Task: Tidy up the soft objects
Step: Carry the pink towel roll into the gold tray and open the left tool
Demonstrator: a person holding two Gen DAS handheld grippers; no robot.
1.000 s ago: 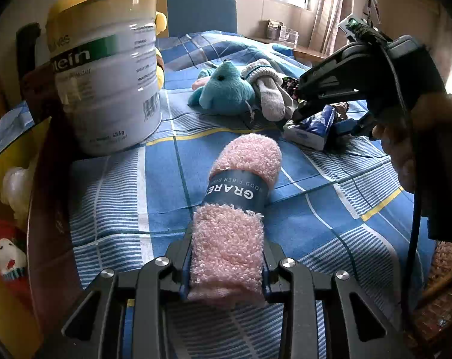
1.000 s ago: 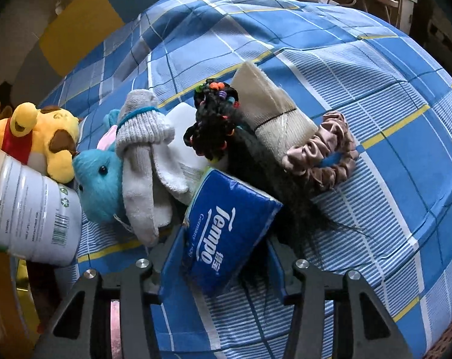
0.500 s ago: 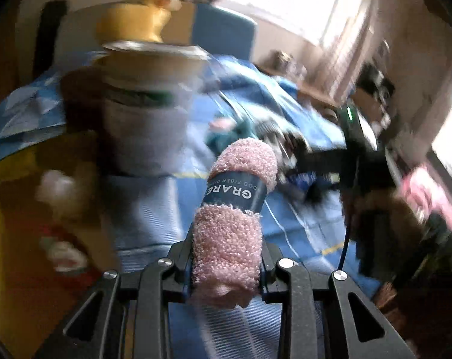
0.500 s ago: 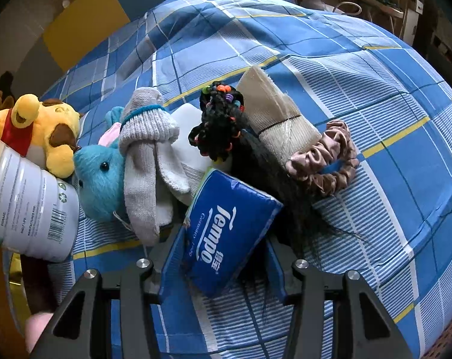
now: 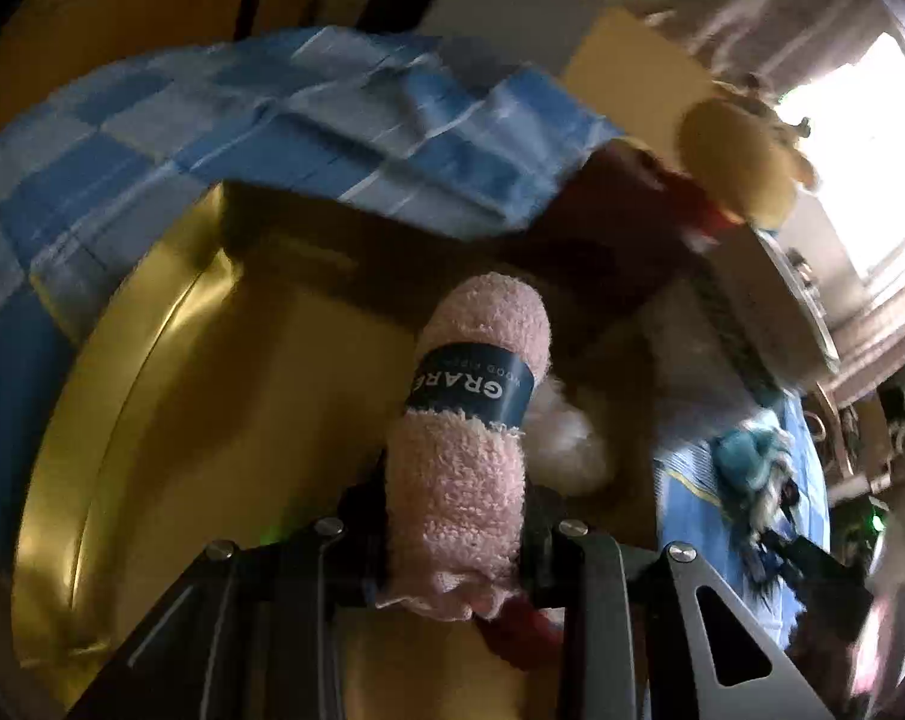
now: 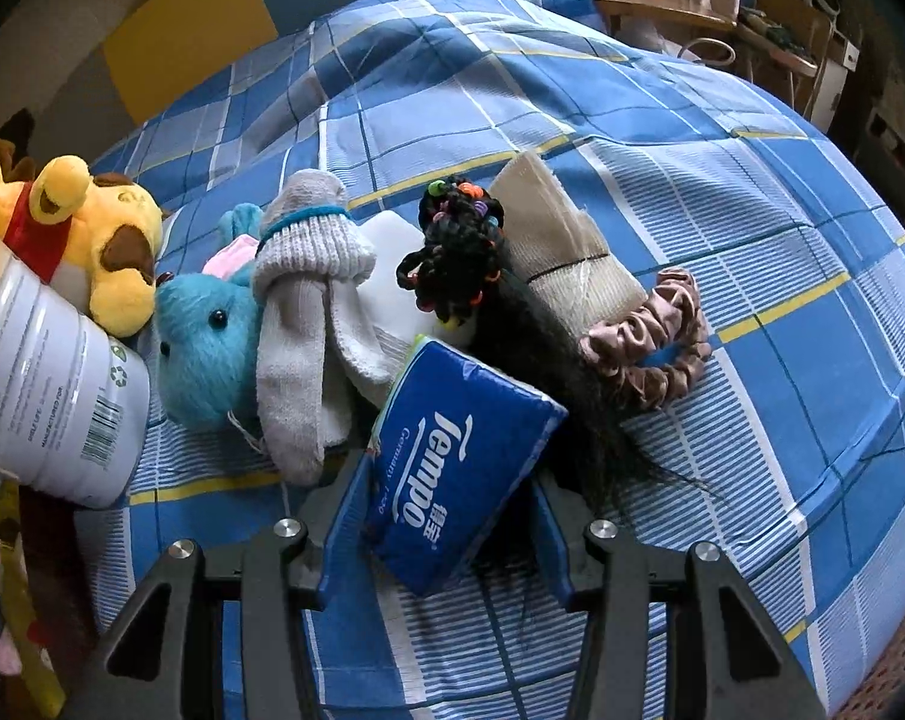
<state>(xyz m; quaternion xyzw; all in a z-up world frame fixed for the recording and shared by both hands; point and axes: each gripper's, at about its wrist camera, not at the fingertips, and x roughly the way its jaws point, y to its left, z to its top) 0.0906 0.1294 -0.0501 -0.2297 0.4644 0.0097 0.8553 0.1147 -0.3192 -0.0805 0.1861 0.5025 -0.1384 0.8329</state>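
A pink fuzzy roll (image 5: pixel 476 360) with a dark blue paper band sticks out between the fingers of my left gripper (image 5: pixel 455 492), which is shut on it. It hangs over a yellow bin (image 5: pixel 152 390) beside the bed; something white and fluffy (image 5: pixel 563 438) and something red (image 5: pixel 518 630) lie below it. My right gripper (image 6: pixel 446 516) points down at the bed with its blue pads closed on a blue Tempo tissue pack (image 6: pixel 458 462). Just beyond the pack lie a teal plush (image 6: pixel 206 354), a grey sock (image 6: pixel 308 276), a black hairpiece (image 6: pixel 458 246), a beige sock (image 6: pixel 560 240) and a brown scrunchie (image 6: pixel 650 336).
A white tin can (image 6: pixel 50 384) stands at the bed's left edge, with a yellow plush (image 6: pixel 92 228) behind it. The blue checked bedspread (image 6: pixel 722 192) stretches away to the right. A crumpled blue checked cloth (image 5: pixel 344 120) hangs over the bin's far side.
My left gripper has swung left off the bed with the pink roll and rolled, so it now looks into the yellow bin. The right gripper and tissue pack have stayed put.
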